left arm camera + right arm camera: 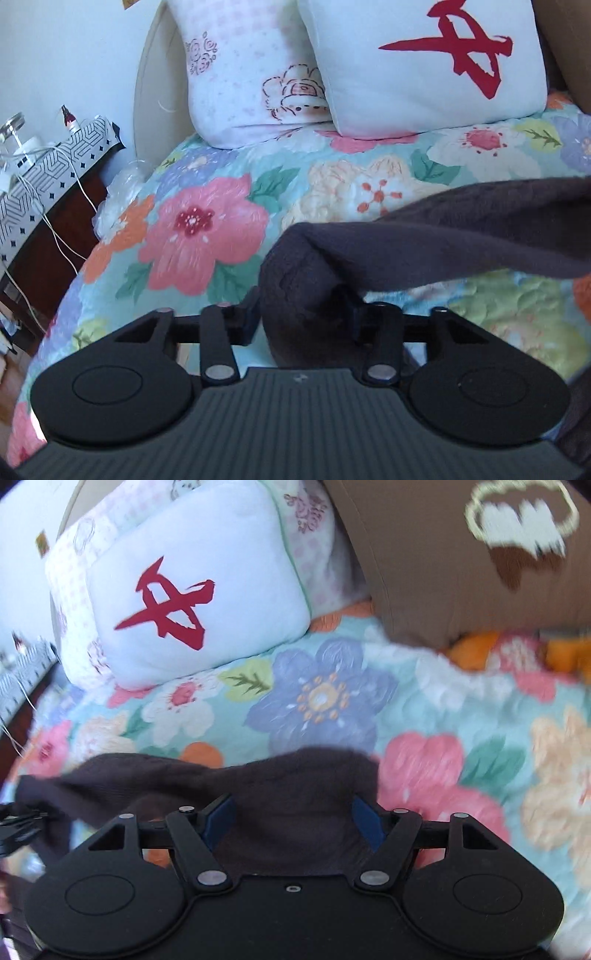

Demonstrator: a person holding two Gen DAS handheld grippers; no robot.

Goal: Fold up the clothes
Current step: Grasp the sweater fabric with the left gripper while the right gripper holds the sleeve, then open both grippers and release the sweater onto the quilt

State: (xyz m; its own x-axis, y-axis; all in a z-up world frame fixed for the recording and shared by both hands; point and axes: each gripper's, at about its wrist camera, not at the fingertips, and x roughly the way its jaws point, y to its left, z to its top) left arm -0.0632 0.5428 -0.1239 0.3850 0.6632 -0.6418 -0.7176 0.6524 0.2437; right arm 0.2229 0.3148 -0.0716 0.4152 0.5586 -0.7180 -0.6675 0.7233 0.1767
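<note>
You have a dark grey knitted garment (424, 251) stretched between your two hands, low over a bed covered by a floral quilt (207, 225).

Your left hand-held gripper (306, 314) stands about half open. One end of the garment is bunched between its fingers, but the cloth hides the pads, so I cannot tell whether they press on it.

Your right hand-held gripper (293, 818) stands wide. The other end of the garment (288, 794) lies draped across the gap between its blue pads (221, 818), and the pads appear to rest against the bunched cloth rather than pinch it flat.

To do this step well, I judge you should keep the cloth taut between both hands, bring both ends down level onto open quilt, and let the fold settle without twisting. Make sure the left end is truly held, since a loose end would slump and spoil the edge.

Around you: a white pillow with a red brushstroke mark (436, 62) leans near the head of the bed, a pale pink rose-print pillow (251, 70) just beside it, and a brown cushion (461, 565) further right. A bedside stand with a patterned cover (48, 166) and trailing white cables (62, 221) sits beyond the bed's left edge. The pillows crowd the far part of the quilt, so keep the garment on the near, open area.
</note>
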